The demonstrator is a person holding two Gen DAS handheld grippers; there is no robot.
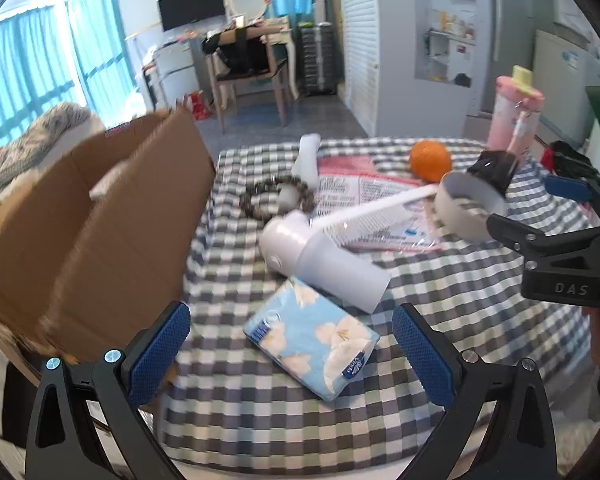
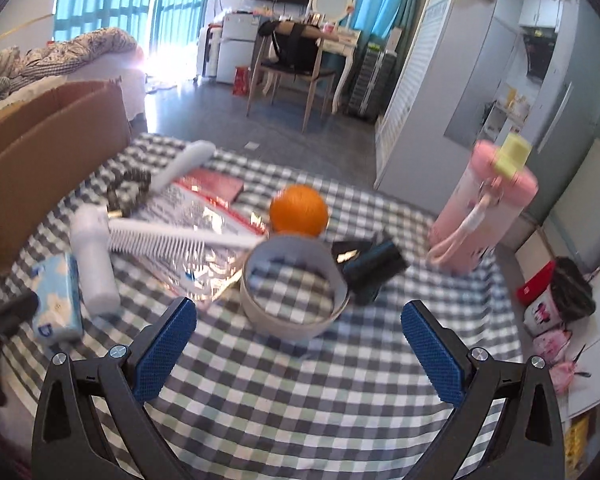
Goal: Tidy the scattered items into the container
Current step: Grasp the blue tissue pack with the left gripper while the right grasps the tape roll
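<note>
Tissues (image 1: pixel 312 340) sit between my wide, empty left gripper (image 1: pixel 291 354); right gripper (image 2: pixel 300 350) likewise empty (nothing visibly boxed).

My gripper pads (image 1: pixel 418 354) are blue knurled rubber-like plastic, the checked tablecloth (image 1: pixel 460 280) matt woven cloth, the cardboard box (image 1: pixel 112 216) dull brown board, the tissue pack (image 1: pixel 312 338) glossy printed film, the comb (image 2: pixel 168 238) smooth white plastic.
</note>
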